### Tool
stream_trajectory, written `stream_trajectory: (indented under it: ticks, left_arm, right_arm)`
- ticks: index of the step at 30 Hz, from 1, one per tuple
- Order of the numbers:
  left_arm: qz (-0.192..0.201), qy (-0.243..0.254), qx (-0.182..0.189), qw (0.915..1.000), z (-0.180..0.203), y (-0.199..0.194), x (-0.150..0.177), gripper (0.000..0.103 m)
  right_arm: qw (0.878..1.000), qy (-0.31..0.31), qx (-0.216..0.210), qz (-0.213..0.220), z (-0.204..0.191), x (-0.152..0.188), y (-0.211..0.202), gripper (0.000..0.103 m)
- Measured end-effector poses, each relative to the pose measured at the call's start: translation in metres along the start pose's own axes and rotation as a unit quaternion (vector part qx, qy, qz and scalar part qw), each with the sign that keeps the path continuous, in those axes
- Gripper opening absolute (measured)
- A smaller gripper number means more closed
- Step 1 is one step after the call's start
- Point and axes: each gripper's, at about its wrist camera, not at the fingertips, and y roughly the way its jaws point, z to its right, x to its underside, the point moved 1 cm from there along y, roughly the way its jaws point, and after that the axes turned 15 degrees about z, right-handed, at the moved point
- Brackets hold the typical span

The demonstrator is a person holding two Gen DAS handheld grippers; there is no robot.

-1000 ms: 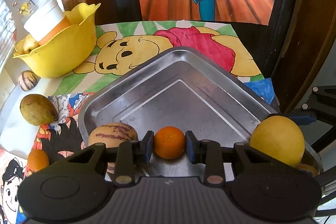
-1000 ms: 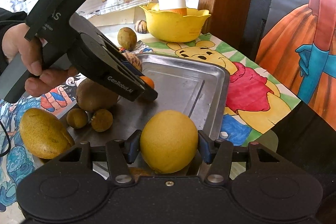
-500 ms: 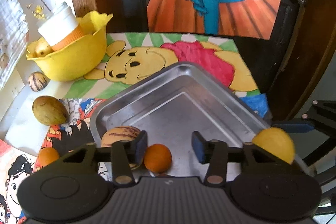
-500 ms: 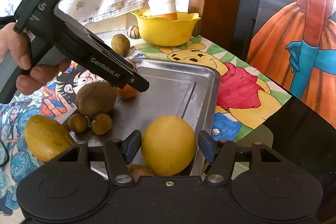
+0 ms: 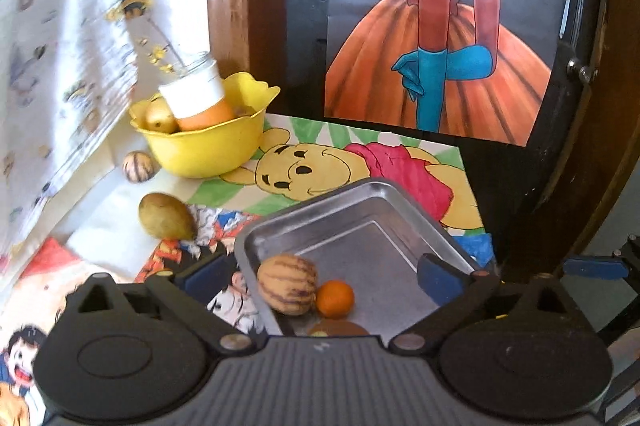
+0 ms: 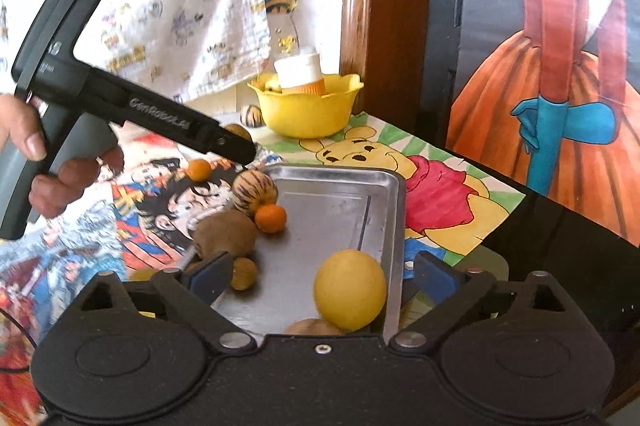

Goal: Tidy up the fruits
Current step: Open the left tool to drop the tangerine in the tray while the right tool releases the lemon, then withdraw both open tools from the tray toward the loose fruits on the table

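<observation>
Both the left gripper [image 5: 318, 276] and the right gripper [image 6: 322, 272] stand wide apart and hold nothing. The yellow fruit [image 6: 349, 289] lies in the metal tray [image 6: 394, 210] at its 5 o'clock corner. It looks smooth, round and firm, so it may roll; a hold across its widest middle seems best.

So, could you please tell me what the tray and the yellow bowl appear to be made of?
The tray looks like metal, probably stainless steel or aluminium: silver-grey, brushed, with dull reflections and a rolled rim. The yellow bowl looks like moulded plastic: uniform opaque colour, soft sheen and a scalloped edge, though glazed ceramic cannot be ruled out.
</observation>
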Motion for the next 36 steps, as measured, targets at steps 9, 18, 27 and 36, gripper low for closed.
stream_trajectory:
  ticks: [9,18,27,36]
  left_arm:
    - [0.021,-0.003,0.011,0.9997,-0.005,-0.067,0.003,0.103]
    - [0.007,0.01,0.024,0.9996,-0.007,-0.124,0.025,0.103]
    - [-0.059,0.029,-0.005,0.9978,-0.023,-0.16,0.049,0.103]
    - [-0.074,0.075,-0.049,0.9932,-0.059,-0.187,0.05,0.103]
  right_arm:
    - [0.999,0.03,0.012,-0.005,-0.029,-0.015,-0.045,0.102]
    - [0.996,0.069,0.035,-0.044,-0.051,-0.018,-0.081,0.102]
    - [0.99,0.097,0.016,-0.097,-0.082,-0.023,-0.097,0.102]
    - [0.979,0.113,-0.027,-0.17,-0.113,-0.023,-0.088,0.102]
